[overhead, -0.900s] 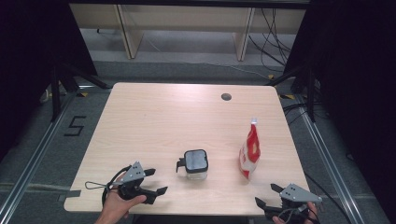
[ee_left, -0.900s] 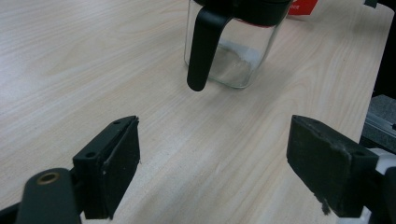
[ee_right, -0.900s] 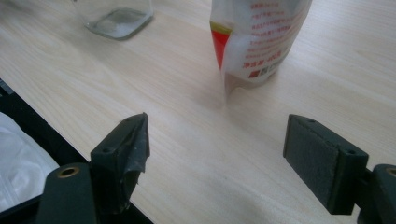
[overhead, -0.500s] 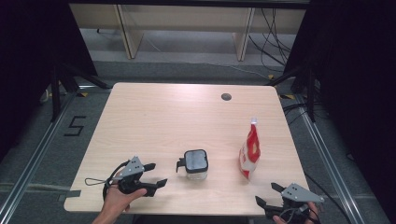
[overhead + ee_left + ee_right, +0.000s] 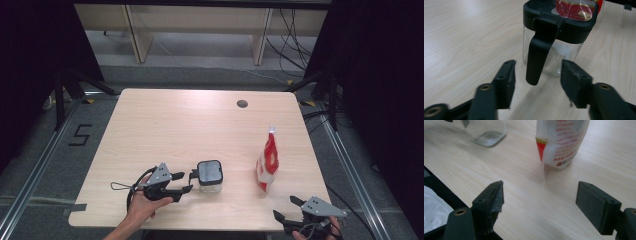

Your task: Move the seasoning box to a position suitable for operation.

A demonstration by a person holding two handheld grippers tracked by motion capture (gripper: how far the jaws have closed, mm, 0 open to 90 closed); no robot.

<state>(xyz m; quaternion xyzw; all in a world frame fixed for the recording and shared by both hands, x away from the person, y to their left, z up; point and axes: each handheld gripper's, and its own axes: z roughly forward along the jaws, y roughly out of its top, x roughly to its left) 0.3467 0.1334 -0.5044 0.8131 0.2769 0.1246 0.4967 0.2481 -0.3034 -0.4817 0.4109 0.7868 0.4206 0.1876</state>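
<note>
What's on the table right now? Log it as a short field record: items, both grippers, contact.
surface: light wooden table
item 1: clear glass jar with black lid, black handle hanging down its side
item 2: red and white pouch, standing upright to the jar's right
left gripper: open, jaws either side of the jar's handle, not touching it
right gripper: open, at the table's near edge, facing the pouch, nothing between the jaws
contact: neither gripper holds anything
</note>
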